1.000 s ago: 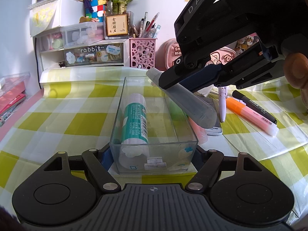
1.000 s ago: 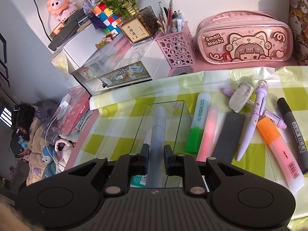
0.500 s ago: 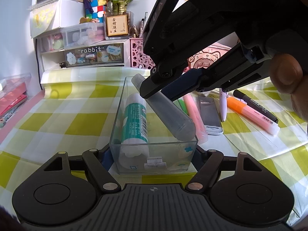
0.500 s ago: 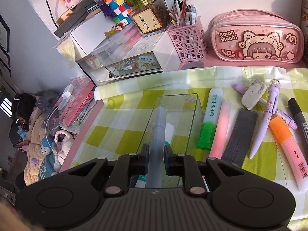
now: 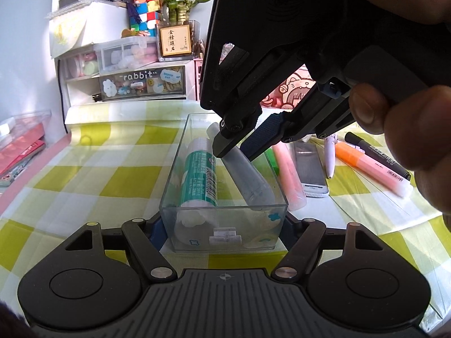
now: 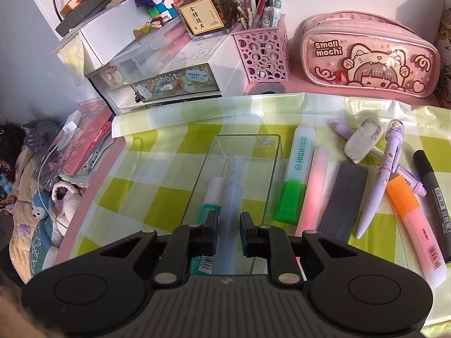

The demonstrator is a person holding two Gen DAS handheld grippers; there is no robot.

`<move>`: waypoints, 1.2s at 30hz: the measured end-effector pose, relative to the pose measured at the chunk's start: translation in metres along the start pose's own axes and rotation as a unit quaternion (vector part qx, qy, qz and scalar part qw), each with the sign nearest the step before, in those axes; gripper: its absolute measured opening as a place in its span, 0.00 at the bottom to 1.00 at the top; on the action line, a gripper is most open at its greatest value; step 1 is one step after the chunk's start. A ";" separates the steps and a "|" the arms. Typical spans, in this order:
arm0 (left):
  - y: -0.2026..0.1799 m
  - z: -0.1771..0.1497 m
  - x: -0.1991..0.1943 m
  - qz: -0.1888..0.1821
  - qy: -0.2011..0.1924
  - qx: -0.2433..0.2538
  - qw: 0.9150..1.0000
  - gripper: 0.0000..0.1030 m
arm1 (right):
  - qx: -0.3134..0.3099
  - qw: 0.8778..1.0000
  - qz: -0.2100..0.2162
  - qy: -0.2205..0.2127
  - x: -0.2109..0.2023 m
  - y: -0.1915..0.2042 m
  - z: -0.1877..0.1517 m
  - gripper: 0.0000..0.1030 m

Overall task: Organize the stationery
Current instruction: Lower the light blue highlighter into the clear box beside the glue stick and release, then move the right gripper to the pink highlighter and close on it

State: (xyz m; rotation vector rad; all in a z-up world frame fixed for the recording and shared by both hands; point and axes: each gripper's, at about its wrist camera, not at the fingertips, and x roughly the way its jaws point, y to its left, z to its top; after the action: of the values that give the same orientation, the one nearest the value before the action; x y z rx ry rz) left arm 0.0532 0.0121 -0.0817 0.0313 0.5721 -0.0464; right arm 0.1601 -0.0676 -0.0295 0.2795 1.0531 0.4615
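Note:
A clear plastic box lies on the checked cloth, gripped at its near end by my left gripper. Inside lie a green-labelled glue tube and a translucent grey tube. My right gripper is over the box with its jaws parted on either side of the grey tube, which rests on the box floor. To the right lie a green highlighter, a pink highlighter, a grey case, a purple pen, an orange highlighter and a black marker.
A white eraser lies by the purple pen. At the back stand a drawer unit, a pink pen holder and a pink pencil case. Red books lie at the left edge.
My right gripper has lowered the grey tube into the box beside the glue tube and its jaws have opened off it. The left gripper has not moved.

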 end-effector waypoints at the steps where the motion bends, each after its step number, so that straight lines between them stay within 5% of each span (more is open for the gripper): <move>1: 0.000 0.000 0.000 0.000 0.000 0.000 1.000 0.71 | 0.001 1.000 -0.001 0.007 0.003 -0.001 0.001 0.03; 11: 0.000 0.000 0.000 -0.001 0.000 0.000 1.000 0.71 | -0.006 0.999 0.036 0.037 0.010 -0.002 0.000 0.05; 26: -0.001 -0.001 0.000 0.000 0.000 0.000 1.000 0.71 | 0.026 0.997 0.074 -0.006 -0.017 -0.025 0.002 0.05; 36: -0.001 -0.001 0.000 0.000 0.000 0.000 1.000 0.71 | 0.051 0.998 0.002 -0.027 -0.019 -0.063 0.003 0.05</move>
State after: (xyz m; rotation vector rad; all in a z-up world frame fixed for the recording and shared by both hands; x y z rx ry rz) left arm 0.0530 0.0116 -0.0822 0.0313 0.5721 -0.0466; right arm 0.1695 -0.1318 -0.0409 0.3836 1.0250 0.4028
